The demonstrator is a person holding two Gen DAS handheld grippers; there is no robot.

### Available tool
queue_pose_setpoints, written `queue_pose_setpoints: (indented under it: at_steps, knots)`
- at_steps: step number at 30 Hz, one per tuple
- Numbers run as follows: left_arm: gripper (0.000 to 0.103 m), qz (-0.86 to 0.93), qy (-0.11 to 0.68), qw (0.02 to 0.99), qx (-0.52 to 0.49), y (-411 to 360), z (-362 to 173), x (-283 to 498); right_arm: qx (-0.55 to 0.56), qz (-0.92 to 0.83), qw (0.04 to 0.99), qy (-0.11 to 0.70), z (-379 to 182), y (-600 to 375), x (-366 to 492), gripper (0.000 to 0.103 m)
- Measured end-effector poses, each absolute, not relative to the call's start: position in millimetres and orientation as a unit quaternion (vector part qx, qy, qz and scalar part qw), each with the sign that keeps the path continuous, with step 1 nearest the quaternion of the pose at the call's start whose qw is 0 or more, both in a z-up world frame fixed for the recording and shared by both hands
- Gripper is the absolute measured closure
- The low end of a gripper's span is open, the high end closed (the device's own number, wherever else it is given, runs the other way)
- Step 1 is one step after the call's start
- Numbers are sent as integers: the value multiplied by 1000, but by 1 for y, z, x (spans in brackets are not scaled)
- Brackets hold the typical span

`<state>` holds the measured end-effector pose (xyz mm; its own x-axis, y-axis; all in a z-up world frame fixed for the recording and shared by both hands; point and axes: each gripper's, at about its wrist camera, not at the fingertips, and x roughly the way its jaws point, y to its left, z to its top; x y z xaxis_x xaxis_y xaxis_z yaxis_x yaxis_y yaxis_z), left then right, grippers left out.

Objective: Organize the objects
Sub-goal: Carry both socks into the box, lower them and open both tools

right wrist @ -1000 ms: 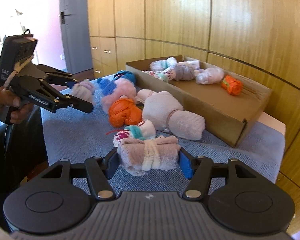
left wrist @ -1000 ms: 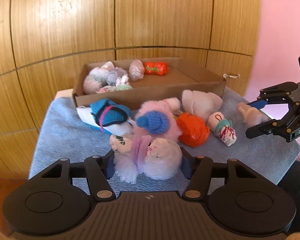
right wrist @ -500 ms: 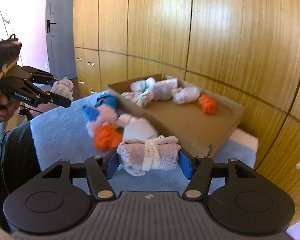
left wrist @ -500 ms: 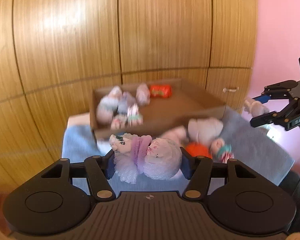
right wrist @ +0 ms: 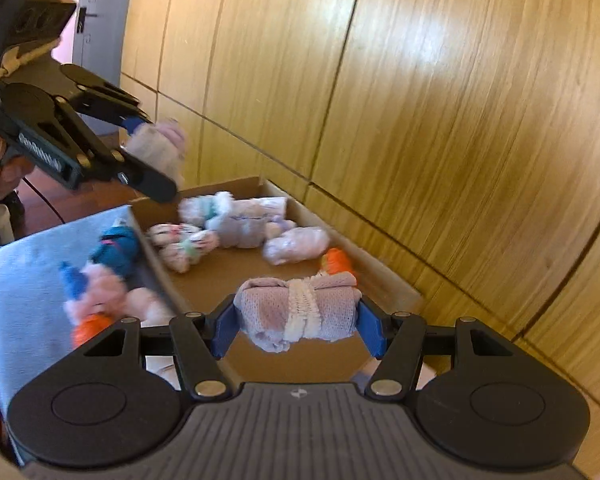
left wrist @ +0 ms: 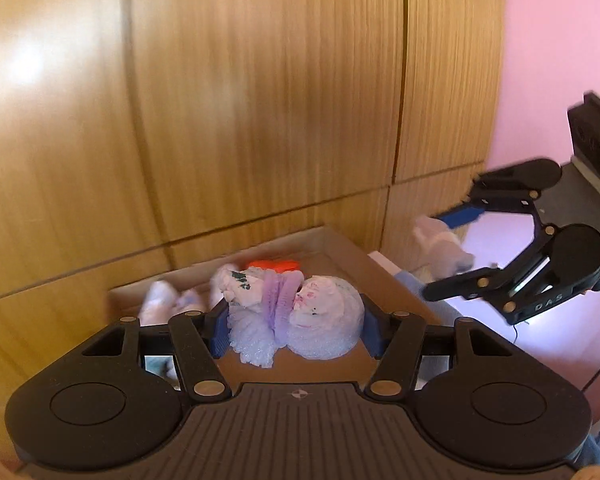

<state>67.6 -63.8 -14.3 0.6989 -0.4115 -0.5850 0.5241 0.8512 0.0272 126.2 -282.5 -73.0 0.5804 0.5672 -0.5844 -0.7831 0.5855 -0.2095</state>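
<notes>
Socks fill both our claws. Our left gripper (left wrist: 294,322) squeezes a fluffy white sock bundle (left wrist: 296,316) with a purple band round its middle and small dark and pink marks. It hangs over the near part of the cardboard box (left wrist: 384,280). Our right gripper (right wrist: 298,326) squeezes a pale pink knit sock roll (right wrist: 298,310) tied with a white cuff, and it hangs over the same box too. Far in the box lie more sock bundles (right wrist: 236,224) and an orange one (right wrist: 336,260). On the blue cloth (right wrist: 24,264) to the left sit a teal bundle (right wrist: 116,246) and a pink fluffy one (right wrist: 100,284), all blurry.
</notes>
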Motion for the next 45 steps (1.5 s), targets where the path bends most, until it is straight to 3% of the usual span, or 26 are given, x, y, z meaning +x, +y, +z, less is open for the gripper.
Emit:
queue_pose_setpoints:
  at_steps: [16,26,33,36,40,45]
  knots:
    - [37,-236,401,883,65,-118,-115,215,-307,394,817,289,-137,-244,222,45]
    - [36,-216,417,883,7,-122,-131,247,-295,383,821,304,-162,-234,242,45]
    - [35,-199,417,887,31,-132,-135,249,-270,367,834,313,-161,-239,248,44]
    - [33,-196,421,885,35,-134,-136,250,-264,363,835,320,-160,-238,253,44]
    - [16,-189,432,881,34,-136,-139,254,-263,353,836,326,-160,-236,255,43]
    - [15,-196,438,877,31,-139,-138,256,-268,345,839,326,-160,-232,254,32]
